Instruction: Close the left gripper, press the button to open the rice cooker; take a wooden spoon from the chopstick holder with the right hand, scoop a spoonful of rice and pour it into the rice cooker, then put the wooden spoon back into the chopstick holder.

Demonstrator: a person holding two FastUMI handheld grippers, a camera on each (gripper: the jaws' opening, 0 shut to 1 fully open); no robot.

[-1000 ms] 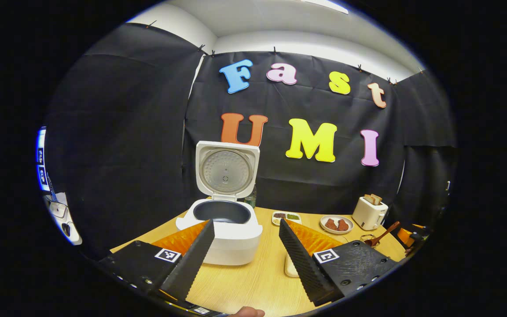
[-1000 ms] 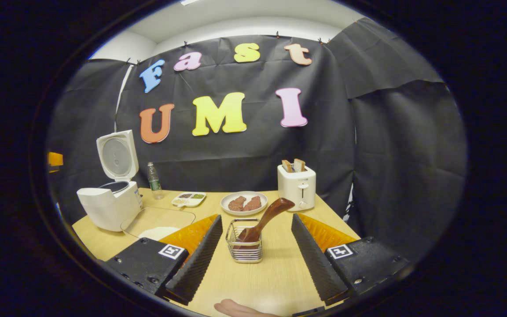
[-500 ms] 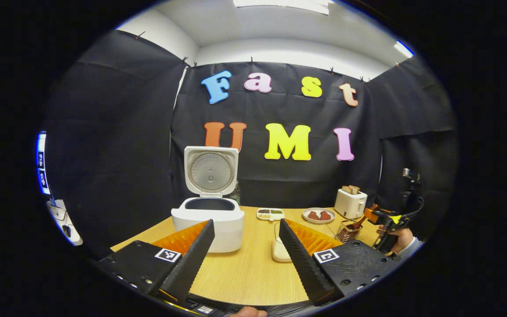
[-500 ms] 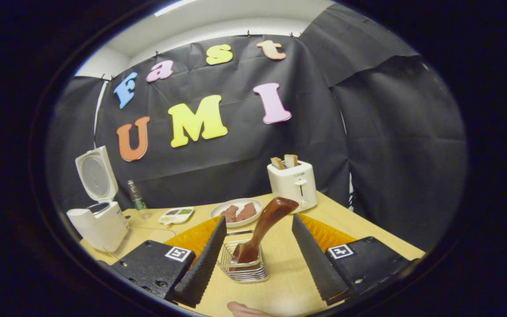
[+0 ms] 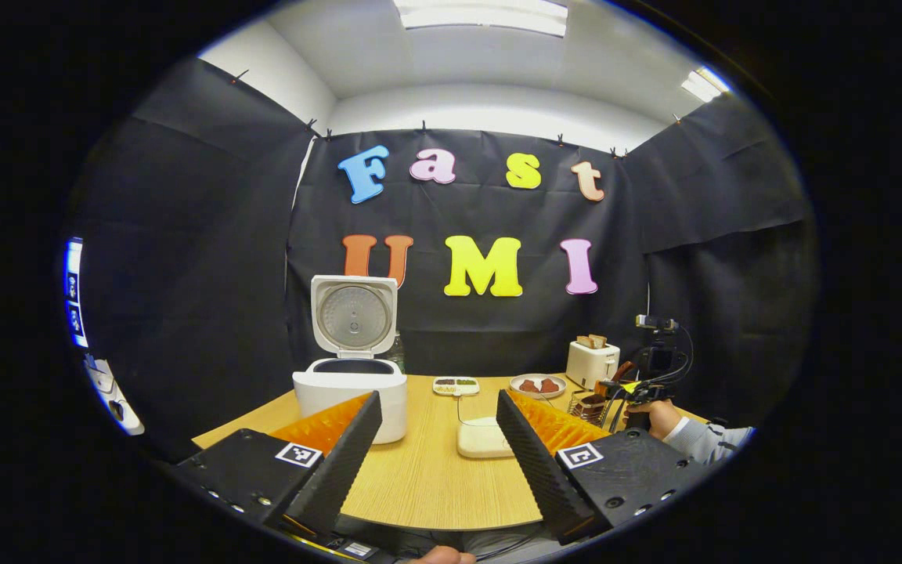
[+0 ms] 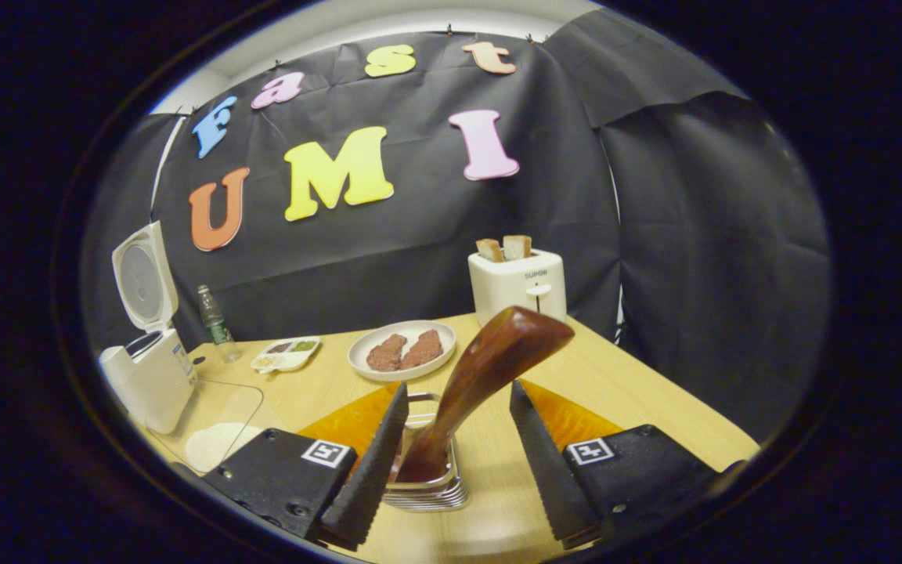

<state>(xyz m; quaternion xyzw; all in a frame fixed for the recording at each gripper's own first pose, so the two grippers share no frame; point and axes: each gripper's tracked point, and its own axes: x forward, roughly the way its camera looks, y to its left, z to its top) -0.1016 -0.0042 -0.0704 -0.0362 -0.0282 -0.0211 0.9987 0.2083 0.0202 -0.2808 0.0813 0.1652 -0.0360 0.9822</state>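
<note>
The table (image 6: 639, 392) carries the cooker (image 5: 351, 388) at its far left with the lid already up, so the fault to fear lies at the holder (image 6: 427, 470), which sits between the right gripper (image 6: 451, 446)'s spread fingers with the spoon (image 6: 482, 384) leaning out of it, apparently untouched by either finger. I judge that if the fingers clamp low they may catch the wire rim and drag or tip the holder, and the slanted, glossy handle may slip or swing when squeezed off-centre. The left gripper (image 5: 439, 450) hangs released and idle near the table's front edge, holding nothing.
</note>
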